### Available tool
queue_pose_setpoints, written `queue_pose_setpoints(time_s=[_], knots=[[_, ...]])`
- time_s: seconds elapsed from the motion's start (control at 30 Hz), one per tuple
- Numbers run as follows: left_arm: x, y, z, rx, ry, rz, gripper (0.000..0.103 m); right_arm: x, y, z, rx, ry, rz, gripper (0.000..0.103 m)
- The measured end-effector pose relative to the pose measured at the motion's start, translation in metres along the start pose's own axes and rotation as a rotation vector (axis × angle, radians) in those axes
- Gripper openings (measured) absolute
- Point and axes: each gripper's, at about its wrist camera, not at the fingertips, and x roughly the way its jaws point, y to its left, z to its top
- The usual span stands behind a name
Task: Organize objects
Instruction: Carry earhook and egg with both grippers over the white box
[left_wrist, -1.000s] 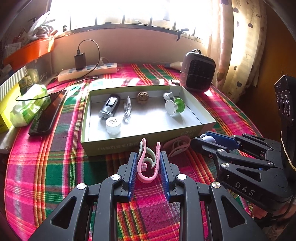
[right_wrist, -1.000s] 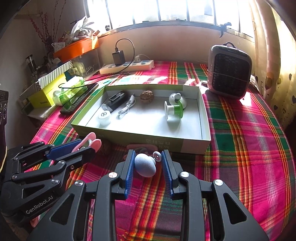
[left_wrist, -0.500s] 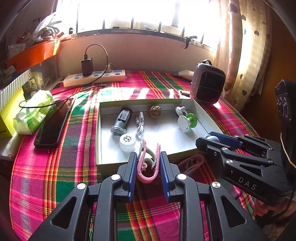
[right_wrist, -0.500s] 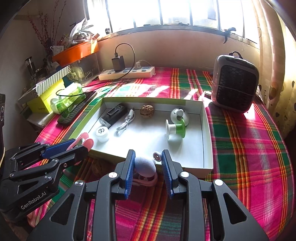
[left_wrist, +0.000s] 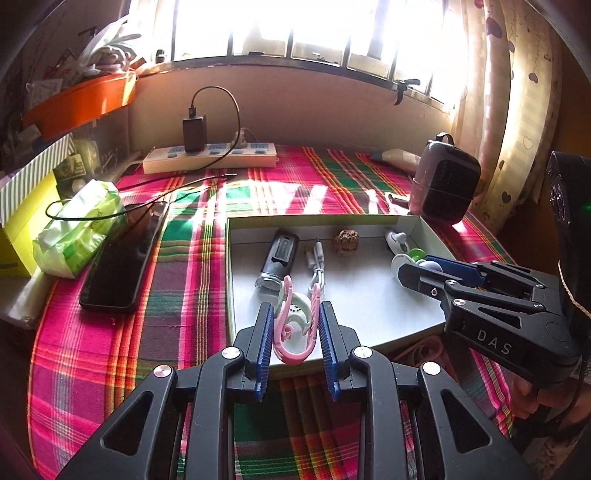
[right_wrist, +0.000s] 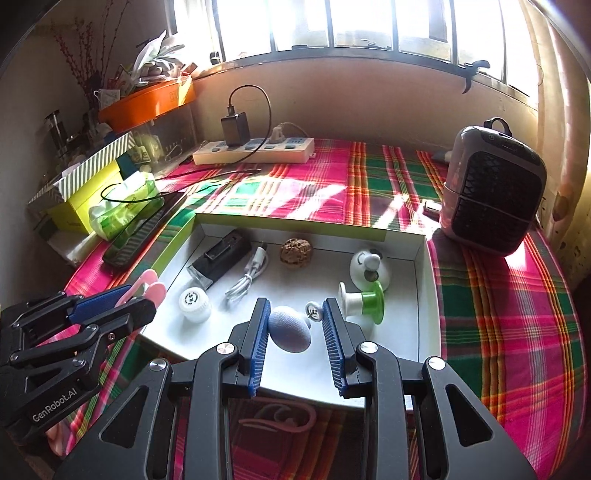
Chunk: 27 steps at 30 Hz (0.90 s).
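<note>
A shallow white box (right_wrist: 295, 225) with green sides lies on the plaid cloth. My right gripper (right_wrist: 293, 314) is shut on a pale blue egg-shaped piece (right_wrist: 290, 330) with a small metal ring, and hangs over the box's near part. My left gripper (left_wrist: 295, 314) is shut on a pink hook-shaped clip (left_wrist: 291, 354) above the box's (left_wrist: 314, 220) near-left edge. In the left wrist view the right gripper (left_wrist: 424, 266) shows at the right. In the right wrist view the left gripper (right_wrist: 136, 295) shows at the left. A second pink hook (right_wrist: 277, 417) lies on the cloth before the box.
Inside the box lie a black device (right_wrist: 221, 258), white cable (right_wrist: 247, 277), brown nut-like ball (right_wrist: 295, 251), white jar (right_wrist: 194, 304), green-white spool (right_wrist: 364, 304). Heater (right_wrist: 491, 192) stands at the right, power strip (right_wrist: 255, 151) behind, phone (left_wrist: 122, 258) and tissue pack (left_wrist: 77, 229) at the left.
Both grippers have moved forward together, from the cloth in front of the box to over its near edge, each still holding its piece. The second pink hook stays on the cloth.
</note>
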Motion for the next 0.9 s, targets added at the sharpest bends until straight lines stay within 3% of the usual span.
queue_pose_setpoints(time_s=[0.9], knots=[[0.050,0.016,0.021,-0.004,0.056,0.024,0.022,0.063,-0.006,0.026,-0.026,0.086,-0.048,0.031]])
